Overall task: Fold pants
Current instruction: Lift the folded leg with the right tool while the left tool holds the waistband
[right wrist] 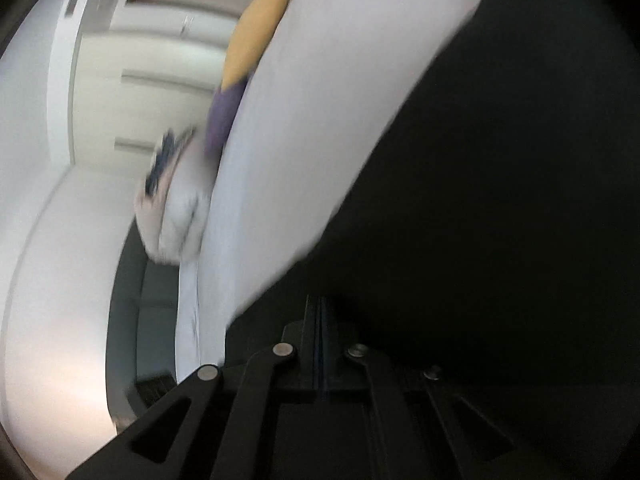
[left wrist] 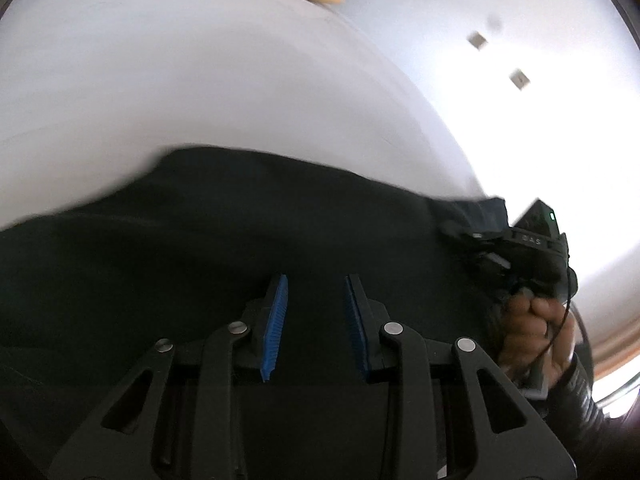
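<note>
Over on the left, the left gripper [left wrist: 316,300] hangs just above the pants [left wrist: 224,240], its blue pads [left wrist: 275,328] spread apart with nothing between them, so that side is released and holding no cloth. The pants are dark and spread across the white bed [left wrist: 200,80], filling the lower half of the left view, far edge running across the sheet. Moving right in that same view, the right gripper [left wrist: 472,236] is out at the pants' far corner, the right hand [left wrist: 532,328] wrapped around its handle; from here I cannot tell what its tips are doing. Its own camera settles it: the right gripper [right wrist: 322,320] has its jaws pressed together, and the dark cloth of the pants [right wrist: 500,200] swamps everything beside it, so it looks clenched on a fold of fabric, though the black-on-black hides the actual pinch. Pillows [right wrist: 256,40] sit at the bed's far end. The danger now? One-sided control. If the right pulls while the left grips nothing, the fold could go skewed or bunch up. And a thin pinch could slip, dropping the corner.
</note>
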The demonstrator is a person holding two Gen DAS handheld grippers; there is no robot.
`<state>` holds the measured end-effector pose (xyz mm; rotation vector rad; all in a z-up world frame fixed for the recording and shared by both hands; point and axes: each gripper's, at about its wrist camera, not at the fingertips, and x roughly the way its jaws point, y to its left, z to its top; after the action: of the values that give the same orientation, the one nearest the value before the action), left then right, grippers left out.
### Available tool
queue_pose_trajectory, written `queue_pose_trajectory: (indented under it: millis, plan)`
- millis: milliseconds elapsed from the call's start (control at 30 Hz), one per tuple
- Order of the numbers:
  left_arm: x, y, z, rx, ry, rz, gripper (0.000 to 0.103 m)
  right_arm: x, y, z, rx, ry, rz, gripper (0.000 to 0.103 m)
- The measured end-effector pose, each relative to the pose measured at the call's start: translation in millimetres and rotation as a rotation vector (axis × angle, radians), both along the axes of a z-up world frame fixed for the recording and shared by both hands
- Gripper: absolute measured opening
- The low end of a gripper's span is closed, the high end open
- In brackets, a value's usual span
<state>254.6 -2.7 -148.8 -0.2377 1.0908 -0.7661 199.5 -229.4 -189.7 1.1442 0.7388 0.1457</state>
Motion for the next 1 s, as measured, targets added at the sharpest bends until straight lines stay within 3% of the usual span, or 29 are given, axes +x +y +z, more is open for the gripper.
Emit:
queue_pose_trajectory:
  millis: [200, 333, 400, 500, 633, 700, 767, 867, 1000]
  plan:
    - [14, 71, -4, 0.002, -0.018, 0.081, 0.027, -21, -87, -1, -0.001, -0.032, -0.208, 0.000]
    - [16, 132, -5, -0.038, -0.019, 0.177, 0.024, -51, -138, 6, -0.020, -0.070, -0.326, 0.000]
    - [11, 158, -3, -0.026, -0.041, 0.250, 0.024, -67, -149, 13, -0.061, -0.077, -0.374, 0.000]
    - [0, 189, -2, -0.060, -0.053, 0.308, 0.024, -99, -170, 14, -0.035, -0.084, -0.455, 0.000]
    - [-27, 216, 7, 0.002, -0.099, 0.441, 0.024, -156, -186, 9, -0.014, -0.043, -0.552, 0.007]
    - [-48, 229, 17, 0.039, -0.123, 0.530, 0.024, -170, -171, 19, -0.043, -0.055, -0.522, 0.007]
    - [-68, 220, 29, 0.041, -0.172, 0.512, 0.024, -178, -144, 30, -0.049, -0.107, -0.445, 0.013]
    - [-94, 176, 40, -0.035, -0.203, 0.421, 0.024, -141, -67, 41, -0.041, -0.141, -0.262, 0.038]
    - [-109, 92, 26, -0.066, -0.190, 0.246, 0.024, -77, 36, 30, 0.018, -0.126, 0.051, 0.039]
